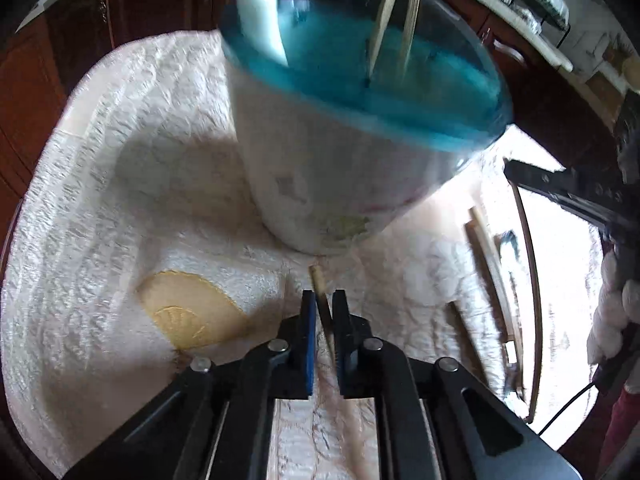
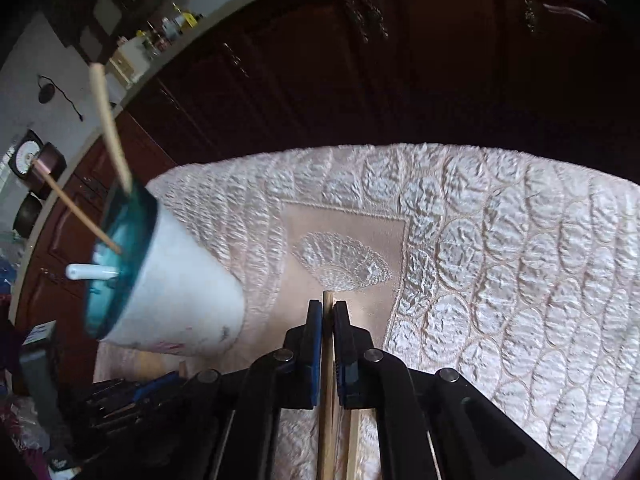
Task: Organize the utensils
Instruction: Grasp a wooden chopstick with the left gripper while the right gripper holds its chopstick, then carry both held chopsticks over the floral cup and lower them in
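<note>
A white cup with a blue rim [image 1: 332, 184] stands on the quilted cloth and holds two chopsticks [image 1: 386, 12] and a white utensil [image 1: 256, 8]. My left gripper [image 1: 323, 304] is shut on a wooden chopstick [image 1: 320, 284] just in front of the cup's base. My right gripper [image 2: 328, 312] is shut on another wooden chopstick [image 2: 328, 360], to the right of the cup [image 2: 176, 292]. The cup's chopsticks [image 2: 108, 120] and white utensil [image 2: 88, 271] also show in the right wrist view. The right gripper shows at the right edge of the left wrist view [image 1: 568, 192].
Several more chopsticks [image 1: 492, 264] lie on the cloth [image 1: 120, 200] right of the cup. Dark wooden cabinets [image 2: 400, 60] stand behind the table. A counter with small items [image 2: 152, 40] runs at the back left. The left gripper's body [image 2: 120, 400] sits low at left.
</note>
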`<state>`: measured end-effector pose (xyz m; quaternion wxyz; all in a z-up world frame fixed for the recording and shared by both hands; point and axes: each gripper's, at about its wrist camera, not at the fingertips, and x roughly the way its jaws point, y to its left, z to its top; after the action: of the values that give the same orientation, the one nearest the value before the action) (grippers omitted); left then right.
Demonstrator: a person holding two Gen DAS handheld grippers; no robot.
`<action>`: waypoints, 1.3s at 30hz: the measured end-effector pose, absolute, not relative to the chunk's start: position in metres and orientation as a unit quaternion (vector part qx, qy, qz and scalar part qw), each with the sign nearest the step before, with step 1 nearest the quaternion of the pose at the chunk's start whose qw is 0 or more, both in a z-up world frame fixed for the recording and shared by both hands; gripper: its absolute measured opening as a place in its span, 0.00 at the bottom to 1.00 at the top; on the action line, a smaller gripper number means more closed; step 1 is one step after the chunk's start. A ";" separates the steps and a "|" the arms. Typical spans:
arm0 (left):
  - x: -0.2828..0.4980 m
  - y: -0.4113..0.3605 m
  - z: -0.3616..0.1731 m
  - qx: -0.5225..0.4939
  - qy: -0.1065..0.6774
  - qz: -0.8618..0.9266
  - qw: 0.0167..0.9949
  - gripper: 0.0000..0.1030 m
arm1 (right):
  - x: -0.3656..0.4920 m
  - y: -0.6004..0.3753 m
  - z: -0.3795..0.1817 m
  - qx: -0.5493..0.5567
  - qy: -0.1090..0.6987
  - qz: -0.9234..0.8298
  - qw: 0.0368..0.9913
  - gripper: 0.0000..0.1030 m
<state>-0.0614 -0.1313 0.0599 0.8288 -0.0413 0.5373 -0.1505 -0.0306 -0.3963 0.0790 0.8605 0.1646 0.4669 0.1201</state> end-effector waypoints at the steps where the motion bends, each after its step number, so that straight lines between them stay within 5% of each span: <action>1: -0.064 -0.128 0.068 -0.045 0.530 -0.154 0.833 0.05 | -0.038 -0.399 0.088 0.168 0.459 0.124 0.863 0.07; 16: -0.114 -0.105 0.168 -0.045 0.450 -0.210 0.867 0.05 | -0.140 -0.401 0.199 0.142 0.355 0.144 0.913 0.07; 39: -0.122 -0.078 0.283 -0.056 0.355 -0.239 0.902 0.05 | -0.145 -0.378 0.286 0.110 0.271 0.174 0.940 0.07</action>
<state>-0.1218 -0.0778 0.2832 0.9020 -0.0556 0.3554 -0.2387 -0.1447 -0.3783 0.2857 0.9404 0.1095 0.2710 0.1737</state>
